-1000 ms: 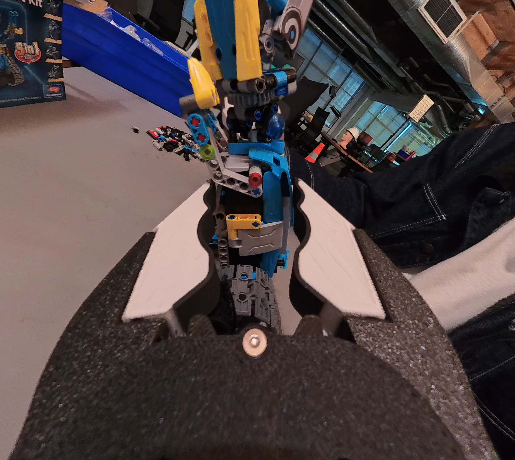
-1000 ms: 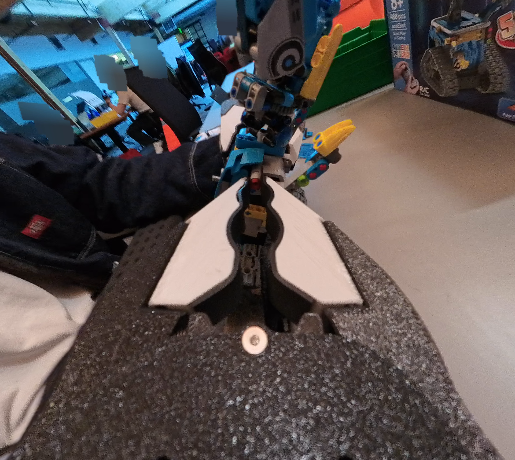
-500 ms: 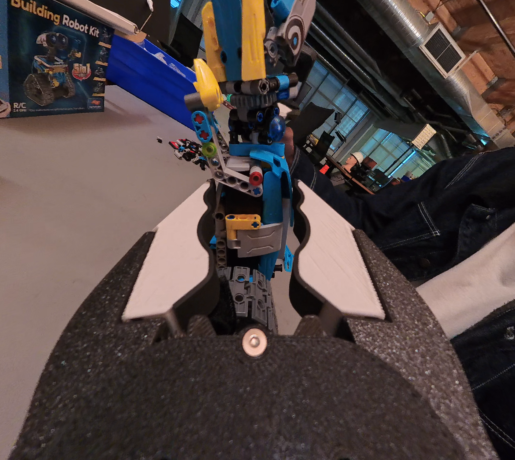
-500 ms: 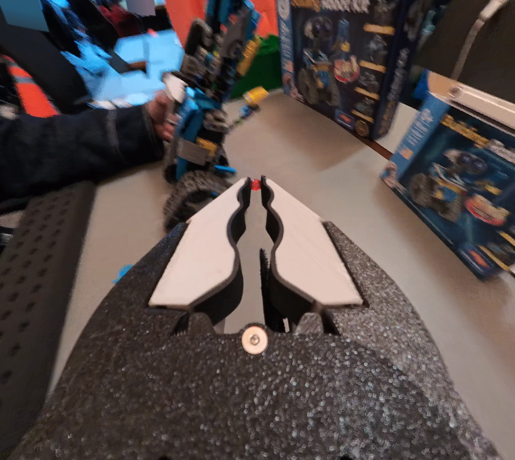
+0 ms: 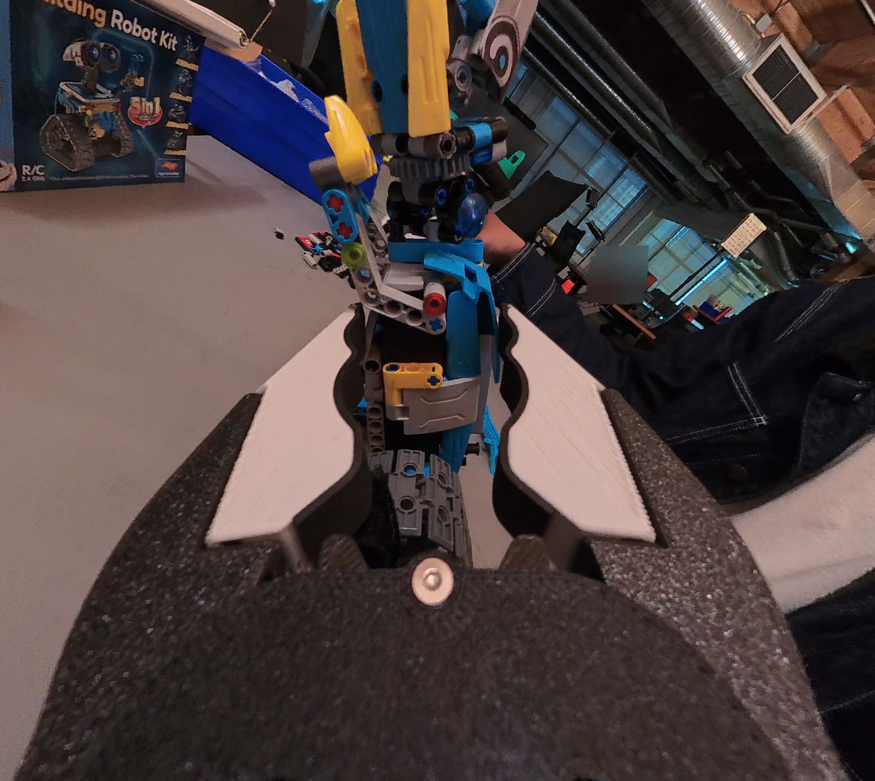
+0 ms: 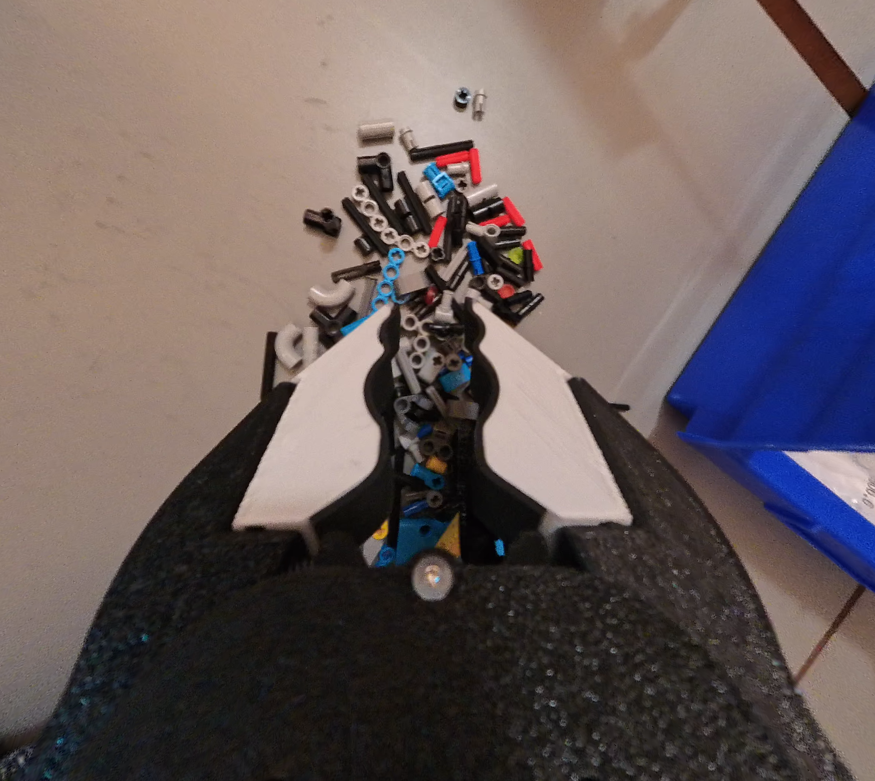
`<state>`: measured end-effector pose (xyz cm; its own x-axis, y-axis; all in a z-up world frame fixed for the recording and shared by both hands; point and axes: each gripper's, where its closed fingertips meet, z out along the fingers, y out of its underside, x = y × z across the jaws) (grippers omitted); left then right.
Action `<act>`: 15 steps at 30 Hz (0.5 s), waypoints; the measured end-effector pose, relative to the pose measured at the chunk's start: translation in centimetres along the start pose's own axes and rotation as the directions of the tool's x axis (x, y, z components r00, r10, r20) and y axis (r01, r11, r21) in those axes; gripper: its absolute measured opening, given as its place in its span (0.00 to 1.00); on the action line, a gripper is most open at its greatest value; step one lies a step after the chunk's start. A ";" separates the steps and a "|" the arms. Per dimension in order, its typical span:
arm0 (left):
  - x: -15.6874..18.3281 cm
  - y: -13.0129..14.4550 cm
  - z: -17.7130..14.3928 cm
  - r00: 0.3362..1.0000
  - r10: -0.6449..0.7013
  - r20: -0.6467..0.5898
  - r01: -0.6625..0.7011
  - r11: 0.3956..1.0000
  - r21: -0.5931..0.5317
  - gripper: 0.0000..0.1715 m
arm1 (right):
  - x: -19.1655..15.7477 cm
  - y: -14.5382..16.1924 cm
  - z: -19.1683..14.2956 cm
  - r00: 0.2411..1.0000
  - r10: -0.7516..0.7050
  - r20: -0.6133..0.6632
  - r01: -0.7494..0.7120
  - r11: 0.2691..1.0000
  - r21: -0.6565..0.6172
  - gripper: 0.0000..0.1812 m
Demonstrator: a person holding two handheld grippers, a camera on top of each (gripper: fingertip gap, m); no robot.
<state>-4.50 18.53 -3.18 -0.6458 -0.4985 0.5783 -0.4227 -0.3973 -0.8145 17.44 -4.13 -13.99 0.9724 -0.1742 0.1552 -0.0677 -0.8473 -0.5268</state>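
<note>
Left gripper [image 5: 426, 313] is clamped around the waist of the blue, yellow and grey plastic brick-built robot model [image 5: 435, 408], which stands upright between the white fingers, its rubbery studded track at 6 o'clock. A steady, even squeeze on those knobbly beams looks wise. Right gripper [image 6: 431, 311] hovers with jaws apart, gripping nothing, over the loose heap of small black, red and grey plastic pins [image 6: 426, 228] at 12 o'clock. The glossy blue plastic bin [image 6: 781, 332] sits at 3 o'clock on the smooth beige table [image 6: 142, 95].

Dim, fisheye-warped, slightly motion-blurred
</note>
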 end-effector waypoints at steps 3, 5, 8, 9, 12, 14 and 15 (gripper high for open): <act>0.2 0.2 0.3 1.000 0.021 0.012 -0.021 1.000 -0.019 0.32 | 0.8 -0.4 -0.9 0.999 0.048 -0.004 -0.047 0.997 0.060 0.14; 0.2 0.2 0.3 1.000 0.017 0.011 -0.017 1.000 -0.019 0.32 | 1.7 -0.7 -1.7 0.995 0.093 -0.020 -0.090 0.990 0.109 0.15; 0.1 0.1 0.3 1.000 0.010 0.010 -0.009 1.000 -0.012 0.32 | 2.7 -1.7 -2.6 0.990 0.123 -0.061 -0.110 0.976 0.187 0.15; 0.1 0.1 0.3 1.000 0.014 0.011 -0.013 1.000 -0.011 0.32 | 2.2 -3.1 -3.0 0.992 0.123 -0.032 -0.111 0.961 0.253 0.15; 0.3 0.2 0.4 1.000 0.023 0.004 -0.023 1.000 -0.019 0.32 | -4.0 -10.4 -5.0 0.969 0.025 0.245 -0.155 0.835 0.528 0.15; 0.2 0.2 0.4 1.000 0.014 -0.003 -0.014 1.000 -0.015 0.32 | -10.2 -14.4 -6.4 0.903 -0.158 0.400 -0.162 0.737 0.657 0.18; 0.3 0.2 0.4 1.000 0.008 -0.010 -0.008 1.000 -0.013 0.32 | -12.7 -15.4 -6.3 0.878 -0.235 0.418 -0.129 0.724 0.678 0.18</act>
<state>-4.52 18.01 -3.17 -0.6558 -0.4938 0.5711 -0.4258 -0.3828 -0.8199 4.68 8.01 -2.57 0.9626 0.2556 -0.0894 -0.0234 -0.2502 -0.9679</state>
